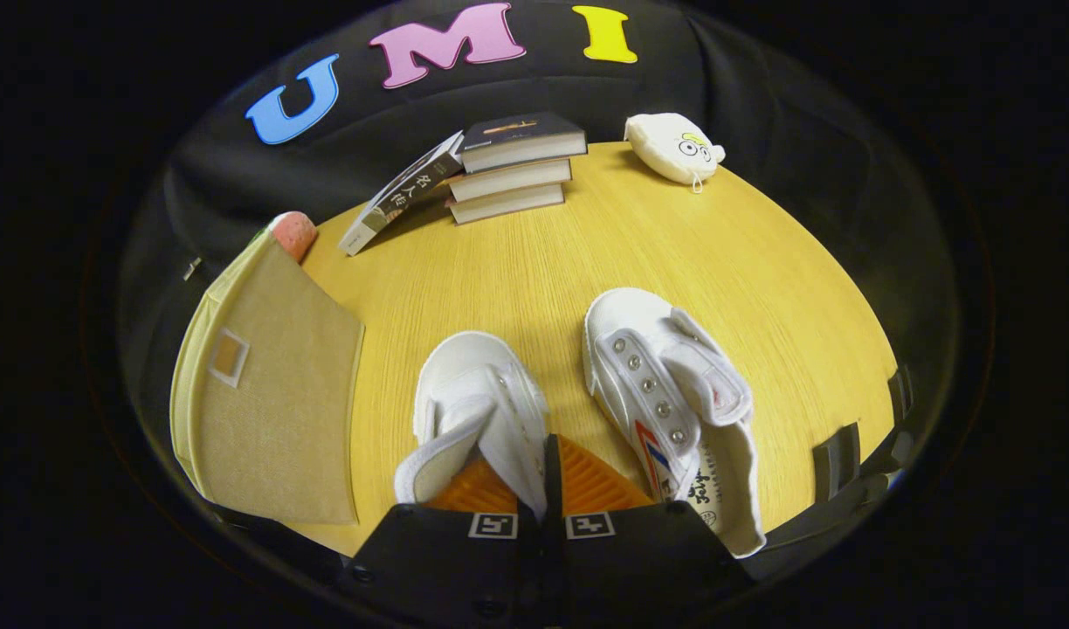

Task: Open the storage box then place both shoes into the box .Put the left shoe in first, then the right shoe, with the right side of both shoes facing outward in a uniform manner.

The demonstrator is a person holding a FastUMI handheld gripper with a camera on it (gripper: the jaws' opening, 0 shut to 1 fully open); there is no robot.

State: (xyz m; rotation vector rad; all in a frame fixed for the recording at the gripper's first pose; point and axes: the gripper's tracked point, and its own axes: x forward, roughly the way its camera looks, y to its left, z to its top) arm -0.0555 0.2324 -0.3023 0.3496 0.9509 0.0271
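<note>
Gripper view of the shoe-packing task. The claw [543,489] is seen closed on the left shoe [478,406], with the shoe's rear collar pinched between both fingers [600,485] (the fabric edge stands as a thin wall between the two pads). The toe of this shoe points toward twelve o'clock, away from the claw. The right shoe [670,393] lies on the bench [543,253] just beside the first, at about two o'clock from the fingertips, tilted so that its eyelet row and striped side panel are shown. The storage box [268,397], a beige fabric case with a small window in its flap, rests at nine o'clock of the held shoe; its flap appears raised, though the interior is hidden. A stack of books [513,166] with one book leaning against it stands at twelve o'clock, and a white pouch [674,147] at one o'clock, both well beyond the shoes.

The step in hand is judged to be the carrying of the left shoe to the box. It is best done if the pinch on the collar is kept firm, the shoe is lifted clear before being swung toward nine o'clock, and the shoe is turned so that its right side faces outward. The neighbouring shoe should not be brushed.
</note>
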